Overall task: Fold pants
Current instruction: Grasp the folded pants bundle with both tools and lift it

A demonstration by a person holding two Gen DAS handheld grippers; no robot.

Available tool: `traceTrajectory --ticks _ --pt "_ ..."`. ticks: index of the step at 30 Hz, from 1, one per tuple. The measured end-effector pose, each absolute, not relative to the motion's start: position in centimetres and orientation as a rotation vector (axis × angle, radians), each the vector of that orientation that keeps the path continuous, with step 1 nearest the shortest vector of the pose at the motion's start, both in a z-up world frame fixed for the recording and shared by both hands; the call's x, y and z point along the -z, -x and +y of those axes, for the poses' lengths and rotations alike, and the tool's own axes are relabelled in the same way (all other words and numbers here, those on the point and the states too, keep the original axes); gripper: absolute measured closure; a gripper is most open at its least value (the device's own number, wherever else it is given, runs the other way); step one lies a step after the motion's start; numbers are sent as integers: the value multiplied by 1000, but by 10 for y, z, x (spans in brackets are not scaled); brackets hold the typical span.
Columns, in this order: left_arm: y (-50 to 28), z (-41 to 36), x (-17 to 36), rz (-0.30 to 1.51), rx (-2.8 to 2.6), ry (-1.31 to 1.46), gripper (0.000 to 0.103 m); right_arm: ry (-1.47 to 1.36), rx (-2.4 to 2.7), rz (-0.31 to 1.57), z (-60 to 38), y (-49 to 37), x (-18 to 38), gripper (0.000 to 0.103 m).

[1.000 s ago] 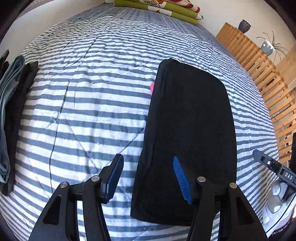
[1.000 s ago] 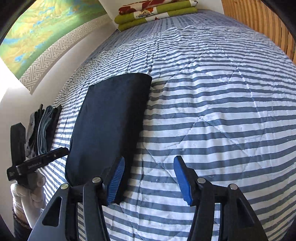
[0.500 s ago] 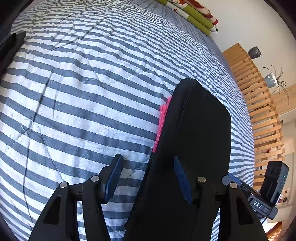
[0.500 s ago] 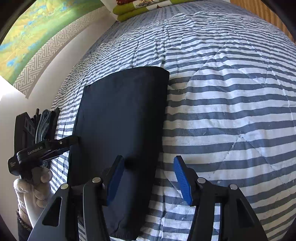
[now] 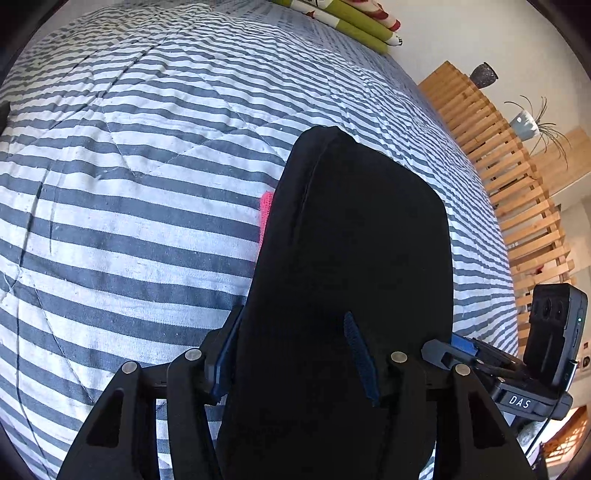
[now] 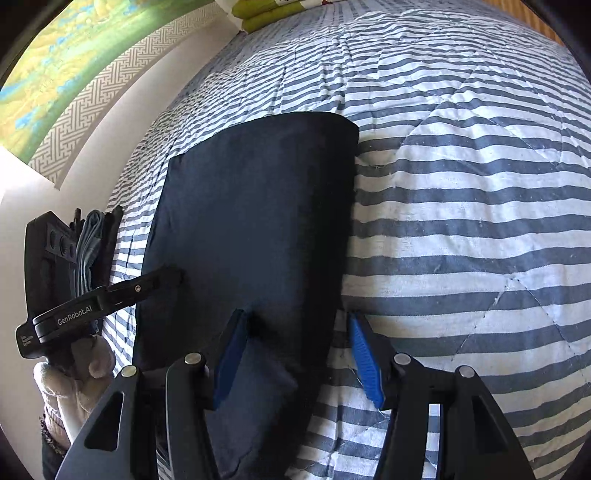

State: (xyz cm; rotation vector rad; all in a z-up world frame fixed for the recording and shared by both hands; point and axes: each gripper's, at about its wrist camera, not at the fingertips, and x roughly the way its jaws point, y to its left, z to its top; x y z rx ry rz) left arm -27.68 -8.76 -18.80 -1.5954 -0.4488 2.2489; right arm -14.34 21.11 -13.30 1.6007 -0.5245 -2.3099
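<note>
Dark folded pants (image 5: 354, 240) lie lengthwise on the striped bedspread (image 5: 129, 184), with a pink tag (image 5: 265, 214) showing at their left edge. My left gripper (image 5: 291, 354) is open and straddles the pants' near left edge, one finger beside the cloth and the other on top of it. In the right wrist view the pants (image 6: 251, 221) look navy. My right gripper (image 6: 297, 358) is open across their near right edge, left finger on the fabric, right finger over the bedspread (image 6: 461, 221). The left gripper (image 6: 103, 299) is also visible there, held by a gloved hand (image 6: 74, 373).
Several folded garments (image 6: 92, 251) are stacked at the bed's left edge by the wall. Green and patterned cushions (image 5: 354, 22) lie at the head of the bed. A wooden slatted rail (image 5: 498, 166) runs along the right side, with pots behind it.
Both grippers have moved in low over the near end of the pants. Each now has a side edge of the cloth between its open fingers.
</note>
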Motion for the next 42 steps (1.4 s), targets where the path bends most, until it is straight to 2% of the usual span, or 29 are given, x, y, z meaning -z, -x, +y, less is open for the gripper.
traceTrajectory --ticks 2,4,7,11,13,14,16,17,19,23,25,26,29,30,31,32,33,34,36,38,39,42 --pt "275 -85 186 -434 -2272 1602 51 -1586 2300 -518 205 146 134 58" --pt "273 -81 185 -405 -2297 1604 54 -1577 2316 -503 200 147 134 60" --pt "267 -82 185 -364 -2320 1597 55 -1567 2316 -516 199 147 135 71" --pt "263 -88 185 -394 -2322 1572 53 -1567 2314 -535 199 147 135 75" --pt "261 -88 186 -430 -2315 1534 36 -1560 2309 -540 201 146 135 75" --pt "261 -82 185 -399 -2317 1527 34 -1564 2304 -553 202 146 136 75" --pt "261 -63 184 -244 -2388 1538 39 -1569 2300 -571 202 147 138 75" --pt "259 -60 183 -229 -2397 1538 42 -1570 2309 -560 200 147 137 75" --pt "259 -67 180 -292 -2382 1545 59 -1567 2344 -490 195 145 133 79" --pt "246 -79 166 -328 -2373 1526 78 -1541 2371 -454 190 138 122 88" --pt "236 -79 155 -317 -2365 1501 93 -1518 2375 -448 188 132 114 90" --pt "231 -77 150 -313 -2362 1489 94 -1504 2380 -435 185 128 109 91" --pt "220 -81 146 -334 -2354 1507 91 -1470 2408 -373 178 113 95 93" --pt "222 -84 151 -380 -2347 1535 80 -1469 2408 -368 177 109 91 93" --pt "228 -87 156 -408 -2351 1556 63 -1472 2400 -372 176 106 89 93" --pt "229 -95 160 -418 -2362 1577 52 -1477 2402 -374 177 104 89 94" --pt "233 -96 166 -437 -2354 1591 34 -1486 2411 -369 176 105 89 94" --pt "234 -97 170 -455 -2340 1601 31 -1495 2412 -370 177 107 90 93" --pt "238 -97 181 -482 -2330 1593 32 -1509 2404 -376 182 113 97 92" --pt "238 -91 182 -451 -2330 1563 35 -1539 2392 -382 190 119 107 86" --pt "240 -87 183 -437 -2305 1570 51 -1561 2386 -381 190 124 112 84" --pt "237 -82 181 -405 -2325 1562 57 -1597 2355 -379 191 133 128 75"
